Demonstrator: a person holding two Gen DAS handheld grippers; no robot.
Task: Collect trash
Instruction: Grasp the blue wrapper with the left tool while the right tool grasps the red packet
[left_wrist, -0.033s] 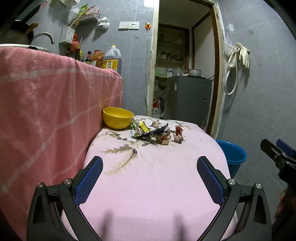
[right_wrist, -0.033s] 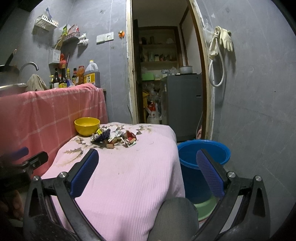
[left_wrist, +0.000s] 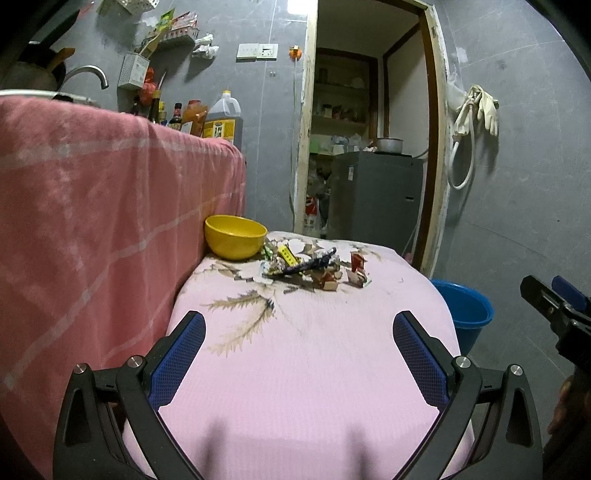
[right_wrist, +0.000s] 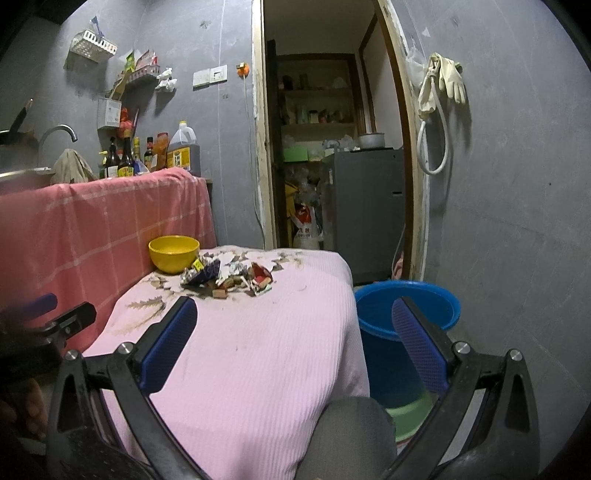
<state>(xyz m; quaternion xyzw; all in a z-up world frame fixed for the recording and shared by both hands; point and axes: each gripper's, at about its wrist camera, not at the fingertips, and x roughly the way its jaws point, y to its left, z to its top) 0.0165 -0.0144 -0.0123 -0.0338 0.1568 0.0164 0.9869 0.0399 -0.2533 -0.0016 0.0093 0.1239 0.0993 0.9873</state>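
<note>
Left wrist: left tool (left_wrist: 299, 326) open, trash pile (left_wrist: 314, 264) ahead, untouched.

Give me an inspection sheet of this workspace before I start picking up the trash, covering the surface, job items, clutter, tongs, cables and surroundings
Surface: table under a pink cloth with a leaf print; faint stains, near half bare.
Job's things: pile of wrappers and scraps at the far end, beside the yellow bowl; blue bucket on the floor off the table's right side, looks empty.
Clutter: bottles and an oil jug on the counter behind a pink towel.
Tongs: left tongs open, over the near cloth, holding nothing; right tongs open, at the table's right edge, holding nothing.
Cables: white hose looped on the wall with rubber gloves.
Surroundings: grey walls, open doorway, grey cabinet with a pot on top.
</note>
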